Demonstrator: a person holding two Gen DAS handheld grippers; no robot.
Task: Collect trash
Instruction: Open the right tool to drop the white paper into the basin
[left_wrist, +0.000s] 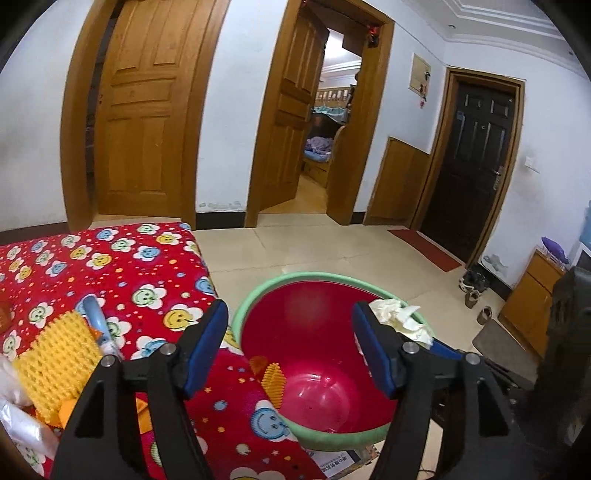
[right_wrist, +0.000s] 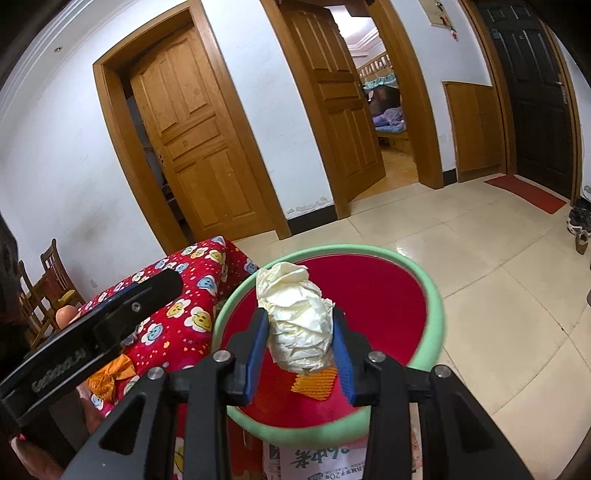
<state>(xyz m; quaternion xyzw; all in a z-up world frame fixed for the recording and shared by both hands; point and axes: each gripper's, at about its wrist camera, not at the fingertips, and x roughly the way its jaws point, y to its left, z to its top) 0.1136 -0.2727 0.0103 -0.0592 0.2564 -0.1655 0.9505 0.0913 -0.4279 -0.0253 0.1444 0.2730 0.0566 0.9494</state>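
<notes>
A red trash bin with a green rim (left_wrist: 258, 291) (right_wrist: 436, 291) stands on the floor beside the table. A yellow foam net (left_wrist: 274, 380) (right_wrist: 316, 384) lies inside it. My left gripper (left_wrist: 290, 349) is open above the bin with nothing between its blue pads. My right gripper (right_wrist: 300, 345) is shut on a crumpled ball of white paper (right_wrist: 297, 325), held over the bin; that paper (left_wrist: 400, 317) also shows at the bin's right rim in the left wrist view. More trash lies on the table: a yellow foam net (left_wrist: 55, 354), white plastic (left_wrist: 18, 417) and an orange wrapper (right_wrist: 110, 376).
The table wears a red cloth with smiley flowers (left_wrist: 122, 266) (right_wrist: 192, 288). Newspaper (right_wrist: 314, 461) lies on the floor under the bin. Wooden doors, a dark entry door (left_wrist: 472, 162), shoes (left_wrist: 474, 286), a cabinet (left_wrist: 532, 295) and chairs (right_wrist: 48, 284) ring the tiled floor.
</notes>
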